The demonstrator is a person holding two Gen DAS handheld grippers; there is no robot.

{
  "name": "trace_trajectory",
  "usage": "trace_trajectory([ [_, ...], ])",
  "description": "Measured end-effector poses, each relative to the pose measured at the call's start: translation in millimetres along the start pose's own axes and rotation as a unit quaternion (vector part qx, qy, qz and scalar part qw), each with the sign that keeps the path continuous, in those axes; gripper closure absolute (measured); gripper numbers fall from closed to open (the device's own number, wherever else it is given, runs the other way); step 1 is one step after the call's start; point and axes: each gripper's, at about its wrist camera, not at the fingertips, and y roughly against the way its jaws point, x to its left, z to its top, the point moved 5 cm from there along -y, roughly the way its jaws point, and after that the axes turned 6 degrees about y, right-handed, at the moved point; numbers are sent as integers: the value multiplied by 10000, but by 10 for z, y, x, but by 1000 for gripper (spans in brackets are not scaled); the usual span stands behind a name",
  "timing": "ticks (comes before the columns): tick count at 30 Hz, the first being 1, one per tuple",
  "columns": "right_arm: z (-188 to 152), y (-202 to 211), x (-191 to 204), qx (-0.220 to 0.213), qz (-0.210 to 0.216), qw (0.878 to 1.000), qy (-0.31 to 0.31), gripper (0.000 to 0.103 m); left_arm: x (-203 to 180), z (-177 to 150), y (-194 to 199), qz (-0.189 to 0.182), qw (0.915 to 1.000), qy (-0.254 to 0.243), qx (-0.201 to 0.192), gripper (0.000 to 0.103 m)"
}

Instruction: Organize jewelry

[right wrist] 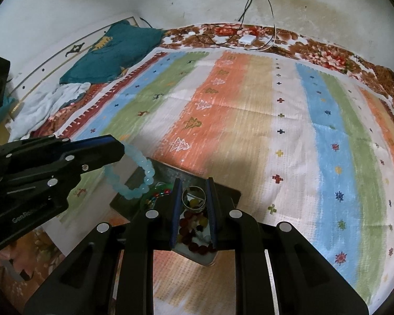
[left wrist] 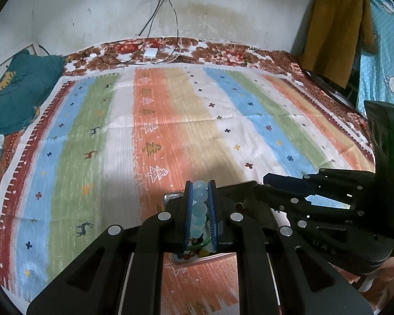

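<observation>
My left gripper (left wrist: 199, 186) is shut on a pale blue bead bracelet (left wrist: 199, 210), which hangs as a loop in the right wrist view (right wrist: 141, 169) above a metal tray (right wrist: 194, 258). My right gripper (right wrist: 193, 183) is shut on a silver bangle (right wrist: 193, 197) held between its blue pads over the tray. The tray holds dark red beads (right wrist: 199, 248), yellow beads and a green bangle (right wrist: 152, 193). The right gripper also shows in the left wrist view (left wrist: 269, 179), close on the right.
A striped cloth (right wrist: 249, 120) covers the bed. A teal pillow (right wrist: 113, 55) and pale cloth (right wrist: 52, 102) lie far left. A white charger (right wrist: 247, 39) with cables sits by the far wall. Hanging clothes (left wrist: 336, 31) are at the right.
</observation>
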Motion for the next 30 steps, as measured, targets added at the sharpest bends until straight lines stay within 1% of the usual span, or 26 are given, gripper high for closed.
trace_trajectory([
  [1,-5,-21,5,30,34,10000,8,84,13,-4,-24,5,10000,32,49,92],
  [2,-18,-36,8,80,62,9999,27,79,32,-6,-40,16,9999,85,81,90],
  [3,-29,-56,9,136,69,9999,42,72,53,-6,-50,39,9999,127,84,87],
  [4,-36,-58,6,135,23,9999,38,62,78,-1,-56,67,9998,157,88,78],
  [5,-33,-52,3,124,12,9999,43,61,99,7,-55,86,9998,161,82,74],
  [7,-20,-28,5,89,-6,9999,52,60,143,20,-42,109,9997,183,69,72],
  [12,11,51,-41,-54,-102,9999,3,53,236,33,-15,121,9996,254,87,64],
  [14,-9,57,-52,-34,-97,9999,-8,51,238,22,-11,99,9996,231,117,56],
  [15,-22,65,-60,-32,-96,9999,-22,51,229,13,-9,96,9997,208,128,53],
  [17,-32,89,-77,-60,-113,9999,-50,44,208,-13,-14,85,9997,163,161,48],
  [21,-40,162,-102,-178,-120,9997,-68,35,169,-82,-13,59,9997,27,219,46],
  [22,-38,173,-107,-201,-127,9997,-63,31,169,-87,-8,67,9998,12,204,46],
  [27,-63,233,-161,-297,-100,9993,-197,24,139,-159,18,49,9997,-97,223,36],
  [30,-84,259,-159,-348,-80,9991,-228,19,154,-185,42,46,9998,-69,208,27],
])
